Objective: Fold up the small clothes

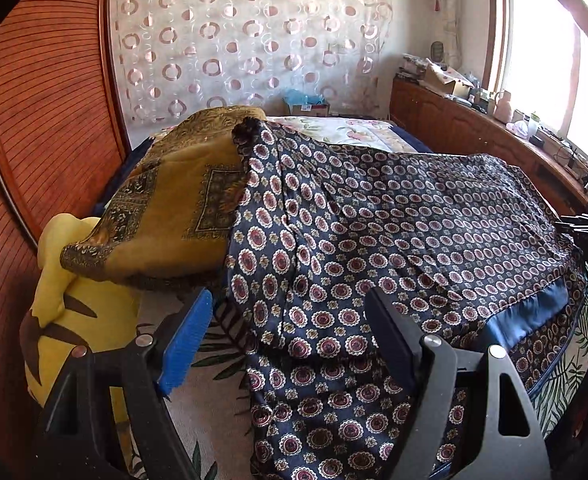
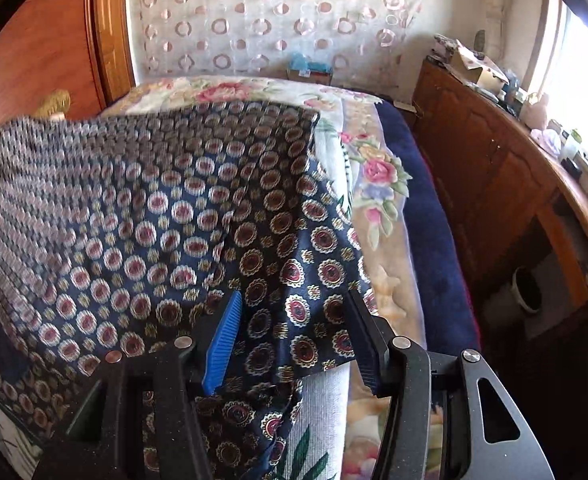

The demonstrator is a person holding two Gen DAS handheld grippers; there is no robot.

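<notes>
The left gripper [image 1: 289, 320] stands wide open above a navy garment [image 1: 394, 232] printed with red and cream medallions, its blue-ribbed finger [image 1: 185, 344] on one side and a dark finger [image 1: 390, 336] on the other. Nothing is pinched between them; the cloth lies under the gap, and whether the fingertips touch it cannot be told. The garment is spread across a bed [image 1: 582, 320], one layer folded back over another so that a plain blue band [image 1: 530, 312] shows along the fold nearest the right of this view. Its far end is draped up against a mustard-yellow patterned blanket [image 1: 165, 216], which rests on a yellow cushion [image 1: 77, 320] at the left.

The right gripper [image 2: 294, 332] is about half open, its blue-ribbed finger [image 2: 223, 348] and dark finger [image 2: 364, 340] set either side of the garment's [image 2: 173, 208] near corner. The pads do not press the cloth; the fabric passes between and beneath them, hanging over the bed's edge by a white sheet with green leaves [image 2: 314, 432]. A flowered bedspread [image 2: 378, 184] lies beyond the garment, beside a wooden cabinet [image 2: 486, 168] under the window. A curtain with pink rings [image 2: 277, 16] hangs behind the bed.
</notes>
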